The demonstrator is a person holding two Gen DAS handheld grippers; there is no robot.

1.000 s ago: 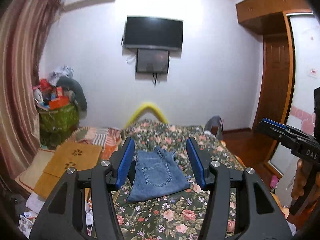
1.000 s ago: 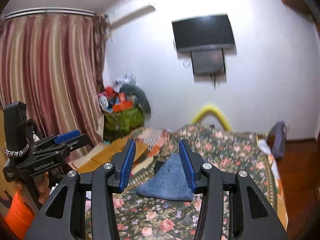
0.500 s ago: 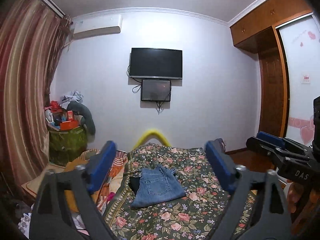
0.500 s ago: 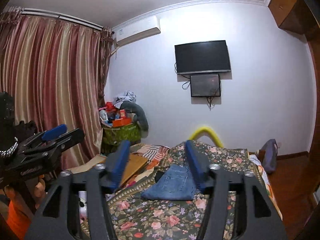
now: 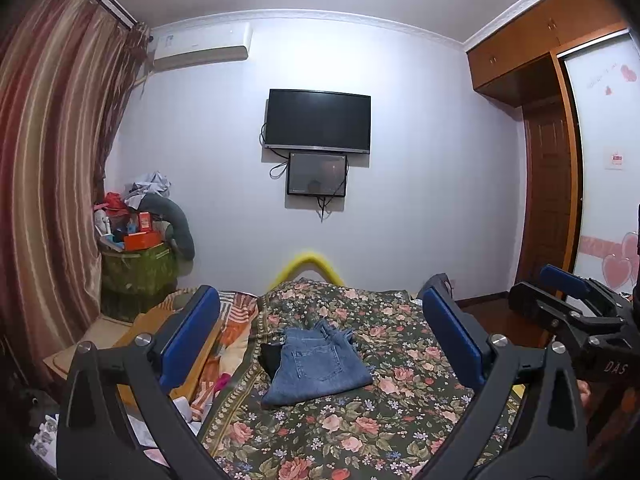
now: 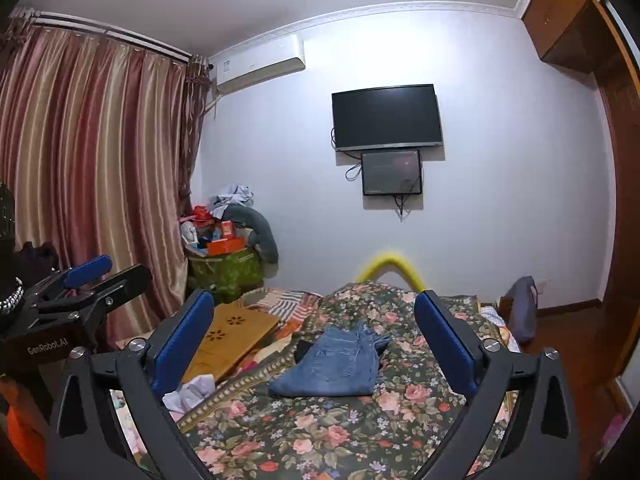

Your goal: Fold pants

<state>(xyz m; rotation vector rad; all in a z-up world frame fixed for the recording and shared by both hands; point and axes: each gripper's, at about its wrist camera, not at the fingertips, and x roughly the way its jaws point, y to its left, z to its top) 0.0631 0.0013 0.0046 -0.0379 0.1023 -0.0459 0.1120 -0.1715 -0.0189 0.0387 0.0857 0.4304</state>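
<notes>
- Two grippers, left gripper (image 5: pixel 320 336) and right gripper (image 6: pixel 314 330), both spread wide, gripping nothing.
- Folded jeans (image 5: pixel 318 362) (pocket up) lie at twelve o'clock on the floral bedspread (image 5: pixel 360 432).

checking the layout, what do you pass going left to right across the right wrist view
curtain → green bin of clutter → wooden board → folded jeans → dark bag → wardrobe
</notes>
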